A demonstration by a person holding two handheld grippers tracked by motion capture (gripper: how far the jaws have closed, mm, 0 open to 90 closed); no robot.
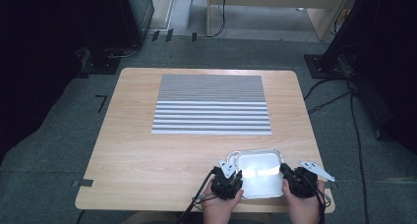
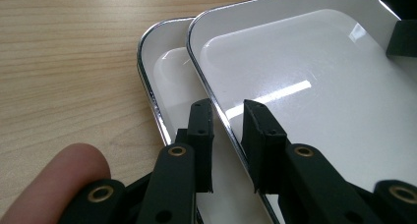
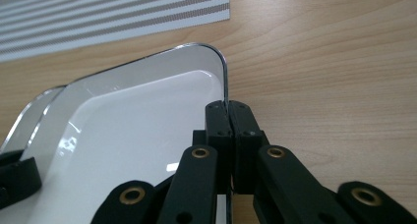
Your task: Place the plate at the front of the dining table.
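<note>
Two shiny metal trays lie stacked near the table's front right. The upper tray (image 1: 259,165) (image 2: 305,86) (image 3: 137,130) sits shifted to the right, so the lower tray (image 1: 233,157) (image 2: 167,81) (image 3: 29,116) peeks out on its left. My left gripper (image 1: 235,174) (image 2: 228,130) is open, its jaws straddling the upper tray's left rim with a gap on either side. My right gripper (image 1: 284,171) (image 3: 228,121) is shut on the upper tray's right rim. A hand holds each gripper at the table's front edge.
A grey and white striped mat (image 1: 211,103) (image 3: 98,17) covers the middle and back of the wooden table (image 1: 137,150). Cables trail from both grippers over the front edge. Dark stands and cables are on the floor around the table.
</note>
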